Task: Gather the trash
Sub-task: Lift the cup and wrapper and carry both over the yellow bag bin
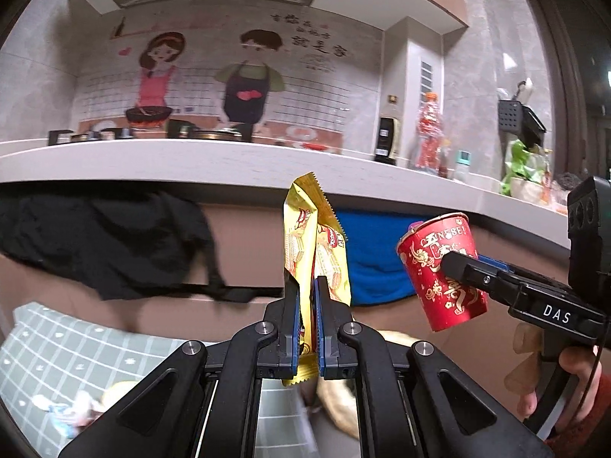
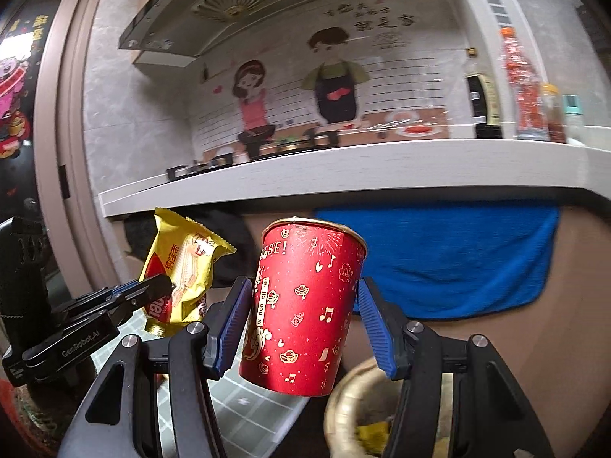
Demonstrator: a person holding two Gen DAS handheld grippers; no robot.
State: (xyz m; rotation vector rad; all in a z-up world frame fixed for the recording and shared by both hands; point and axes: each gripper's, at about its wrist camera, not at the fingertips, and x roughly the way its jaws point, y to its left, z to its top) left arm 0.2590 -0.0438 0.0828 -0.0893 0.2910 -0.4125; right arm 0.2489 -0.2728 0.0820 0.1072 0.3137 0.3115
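Your left gripper [image 1: 307, 305] pinches the wrapper [image 1: 315, 244] upright; your right gripper [image 2: 305, 324] clamps the cup [image 2: 305, 305] — basket [image 2: 343, 400] sits just below the cup, nearer your right.

Kitchen's looking pretty dim and warm-toned, colours coming out muddy. Fisheye is bending the countertop [image 1: 214, 160] into a curve and corners are going black. Motion blur is smearing the blue towel [image 2: 450, 259] and the floor; nothing's glaring.
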